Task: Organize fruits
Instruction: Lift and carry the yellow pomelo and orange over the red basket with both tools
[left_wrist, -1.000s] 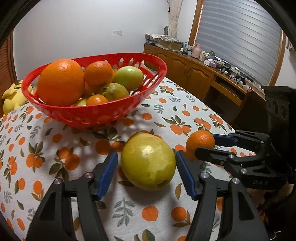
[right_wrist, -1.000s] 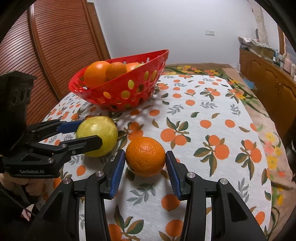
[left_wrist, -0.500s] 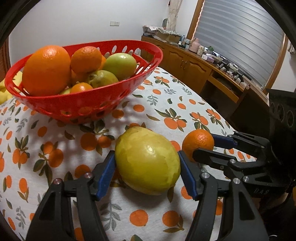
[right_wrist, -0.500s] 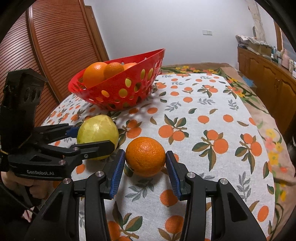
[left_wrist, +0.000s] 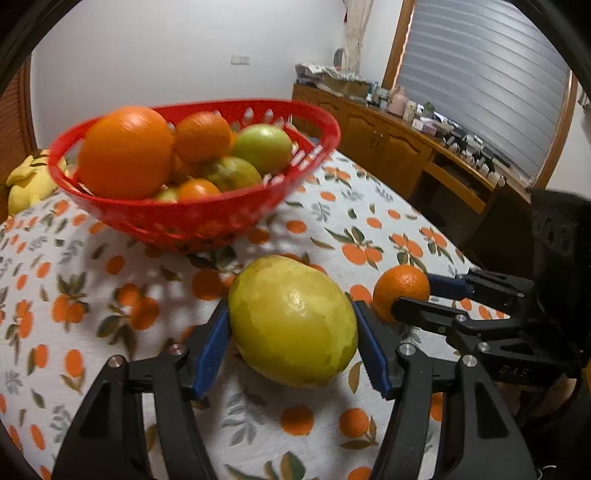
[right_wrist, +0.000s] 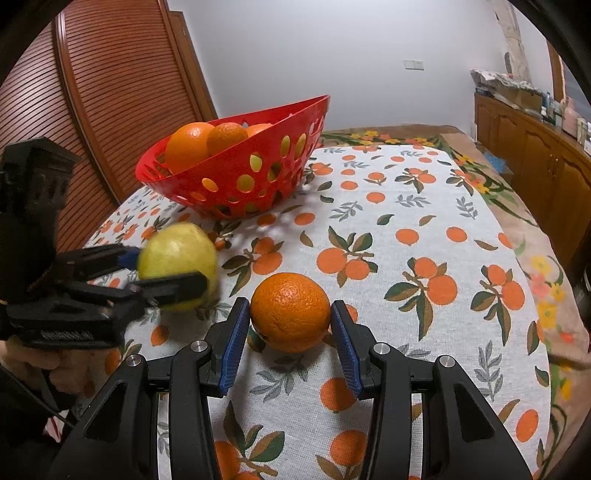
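Observation:
My left gripper (left_wrist: 291, 347) is shut on a large yellow-green fruit (left_wrist: 293, 319) and holds it just above the tablecloth; both also show in the right wrist view, the gripper (right_wrist: 166, 271) and the fruit (right_wrist: 177, 260). My right gripper (right_wrist: 290, 332) has its blue pads against the sides of an orange (right_wrist: 290, 312), which looks clear of the cloth. That orange (left_wrist: 400, 290) and gripper (left_wrist: 417, 295) show at the right of the left wrist view. A red basket (left_wrist: 207, 221) holding oranges and green fruits stands behind; it also shows in the right wrist view (right_wrist: 236, 184).
The table wears an orange-print cloth (right_wrist: 424, 258). A yellow soft toy (left_wrist: 29, 181) lies left of the basket. A wooden sideboard (left_wrist: 399, 155) with clutter stands along the right wall. A slatted wooden door (right_wrist: 110, 92) is behind the table.
My left gripper closed on the yellow-green fruit and lifted it off the cloth. My right gripper stayed closed on the orange and has risen slightly.

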